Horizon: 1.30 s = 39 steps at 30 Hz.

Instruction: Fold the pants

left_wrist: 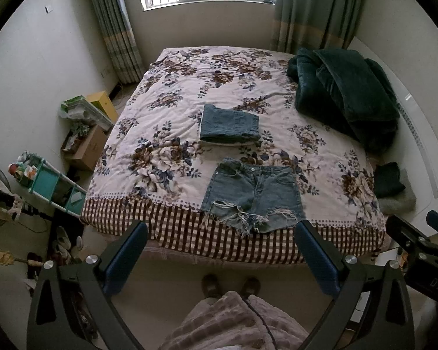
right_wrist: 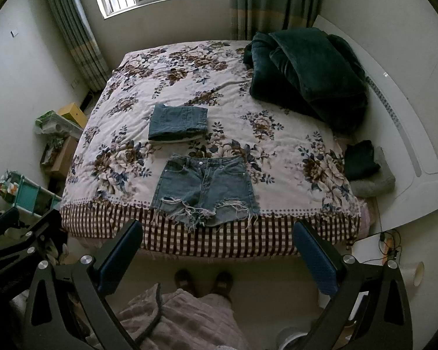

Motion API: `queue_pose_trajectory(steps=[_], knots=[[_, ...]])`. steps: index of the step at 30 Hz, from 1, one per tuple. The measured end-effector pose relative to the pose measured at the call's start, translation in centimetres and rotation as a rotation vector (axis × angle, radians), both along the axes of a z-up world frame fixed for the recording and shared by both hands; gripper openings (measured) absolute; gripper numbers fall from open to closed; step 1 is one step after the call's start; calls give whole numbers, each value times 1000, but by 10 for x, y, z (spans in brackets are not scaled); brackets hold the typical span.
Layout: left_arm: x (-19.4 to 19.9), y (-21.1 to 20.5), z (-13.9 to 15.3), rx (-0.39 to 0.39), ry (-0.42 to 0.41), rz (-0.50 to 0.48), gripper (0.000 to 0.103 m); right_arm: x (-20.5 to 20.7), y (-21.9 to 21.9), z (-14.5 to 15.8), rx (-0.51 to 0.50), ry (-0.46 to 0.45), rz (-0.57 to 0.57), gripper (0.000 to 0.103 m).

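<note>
Light-blue denim shorts (left_wrist: 254,192) with frayed hems lie flat near the front edge of the floral bed (left_wrist: 172,110), waistband away from me; they also show in the right wrist view (right_wrist: 204,189). A darker pair of folded jeans (left_wrist: 229,127) lies just behind them, also seen in the right wrist view (right_wrist: 178,122). My left gripper (left_wrist: 222,230) is open and empty, held above the floor in front of the bed's edge, short of the shorts. My right gripper (right_wrist: 219,230) is open and empty at the same height, beside it.
A dark green blanket (left_wrist: 344,93) is piled at the bed's back right. Small dark and grey folded cloths (left_wrist: 391,186) lie at the right edge. Boxes (left_wrist: 87,145) and a teal shelf (left_wrist: 52,186) crowd the floor on the left. A white headboard (right_wrist: 400,122) runs along the right.
</note>
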State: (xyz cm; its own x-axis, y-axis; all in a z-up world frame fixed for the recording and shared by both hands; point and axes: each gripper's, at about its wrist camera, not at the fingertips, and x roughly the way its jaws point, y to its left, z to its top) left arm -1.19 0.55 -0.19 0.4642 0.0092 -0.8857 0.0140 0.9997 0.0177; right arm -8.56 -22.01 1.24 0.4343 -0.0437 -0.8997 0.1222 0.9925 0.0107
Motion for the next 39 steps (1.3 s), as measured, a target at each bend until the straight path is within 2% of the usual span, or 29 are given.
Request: queue_pose_trajectory(steps=[14, 17, 26, 35, 36, 39], knots=[[-4, -2, -4, 0, -6, 6, 103, 1, -1, 3, 1, -3, 0, 103], [-3, -2, -4, 0, -6, 7, 103, -3, 2, -6, 3, -6, 1, 103], [-1, 0, -2, -1, -6, 6, 103, -4, 1, -7, 3, -3, 0, 103], [-2, 0, -1, -3, -8, 7, 103, 3, 2, 1, 6, -5, 1, 103], [-2, 0, -1, -4, -8, 7, 103, 13, -3, 16, 7, -4, 3, 103], [-2, 0, -1, -3, -8, 7, 103, 13, -4, 16, 9, -5, 2, 103]])
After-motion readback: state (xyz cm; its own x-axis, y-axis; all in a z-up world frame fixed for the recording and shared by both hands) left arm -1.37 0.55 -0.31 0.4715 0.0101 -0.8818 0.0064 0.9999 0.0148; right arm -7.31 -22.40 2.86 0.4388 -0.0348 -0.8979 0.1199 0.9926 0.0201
